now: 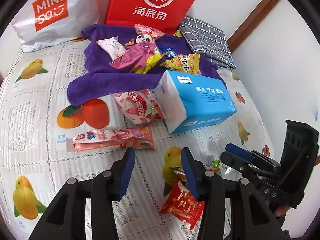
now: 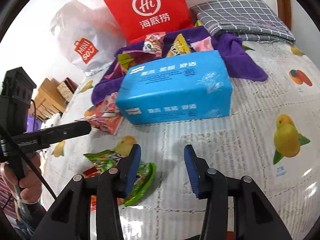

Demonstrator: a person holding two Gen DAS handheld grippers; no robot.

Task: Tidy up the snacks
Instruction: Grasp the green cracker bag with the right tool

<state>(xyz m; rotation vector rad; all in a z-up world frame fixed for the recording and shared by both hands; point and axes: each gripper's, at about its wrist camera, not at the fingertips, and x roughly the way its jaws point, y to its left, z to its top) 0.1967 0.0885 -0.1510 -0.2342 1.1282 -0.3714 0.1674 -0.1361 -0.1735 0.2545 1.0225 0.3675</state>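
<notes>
Several snack packets (image 1: 140, 54) lie heaped on a purple towel (image 1: 112, 80) at the back of the table. A pink-and-white packet (image 1: 140, 108) and a long pink packet (image 1: 112, 140) lie nearer. A red packet (image 1: 182, 202) lies under my left gripper's right finger. My left gripper (image 1: 158, 172) is open and empty above the tablecloth. My right gripper (image 2: 162, 170) is open and empty; a green packet (image 2: 120, 172) lies under its left finger. The towel (image 2: 240, 60) and heap (image 2: 156, 42) also show in the right wrist view.
A blue tissue pack (image 1: 200, 104) (image 2: 176, 88) lies mid-table. A red paper bag (image 1: 154, 2), a white MINISO bag (image 1: 50, 14) and a folded grey checked cloth (image 1: 208, 40) stand at the back. The right gripper's body (image 1: 270, 166) is at the right edge.
</notes>
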